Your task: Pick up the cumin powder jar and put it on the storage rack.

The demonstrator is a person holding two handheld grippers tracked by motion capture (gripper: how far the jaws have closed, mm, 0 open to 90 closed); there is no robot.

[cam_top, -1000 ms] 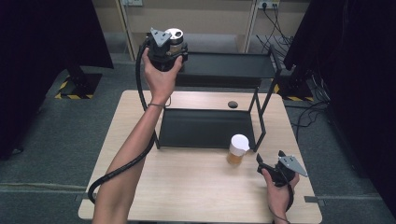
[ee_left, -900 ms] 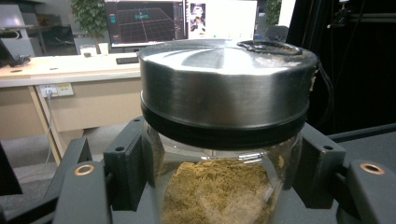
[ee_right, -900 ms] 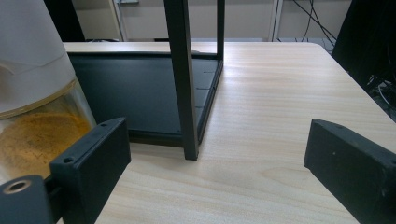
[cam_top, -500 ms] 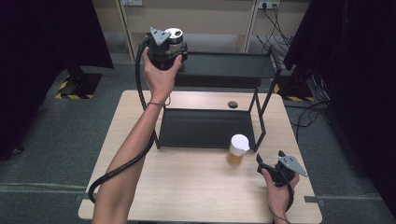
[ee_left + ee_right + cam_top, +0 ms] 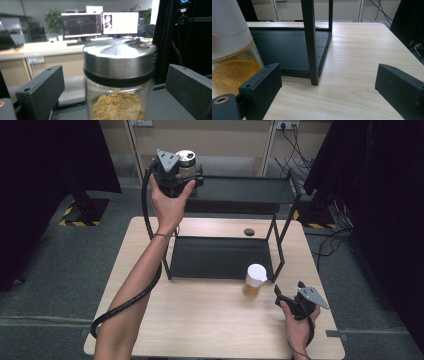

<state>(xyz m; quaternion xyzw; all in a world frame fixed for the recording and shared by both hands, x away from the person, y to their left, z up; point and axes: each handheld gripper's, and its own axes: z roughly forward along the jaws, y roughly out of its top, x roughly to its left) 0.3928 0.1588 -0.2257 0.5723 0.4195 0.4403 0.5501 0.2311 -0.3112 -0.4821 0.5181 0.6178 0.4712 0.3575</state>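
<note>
Since the earlier frames, the left gripper (image 5: 186,169) has shifted only slightly at the left end of the upper shelf (image 5: 250,190) of the black rack; the right gripper (image 5: 292,301) has not moved.

At the left, the person's left arm reaches from the near-left corner of the worktop (image 5: 210,325) up to the rack's upper shelf. The left gripper is held at the shelf's left end with a glass jar (image 5: 119,82) between its jaws. In the left gripper view the jaws stand wide, one on each side of the jar, and a gap shows between each jaw and the glass; contact lower down cannot be determined. The jar carries a steel lid (image 5: 120,58) and holds a brown powder.

Centre: the rack's lower tray (image 5: 220,257) rests on the worktop toward the far edge.

Right of centre, a white-lidded jar (image 5: 255,280) of orange-yellow powder stands on the worktop just in front of the tray's near-right corner, beside the rack leg (image 5: 310,45).

At the right, the right gripper sits low near the near-right corner, jaws fully apart and holding nothing, with the white-lidded jar just beside its left jaw.
</note>
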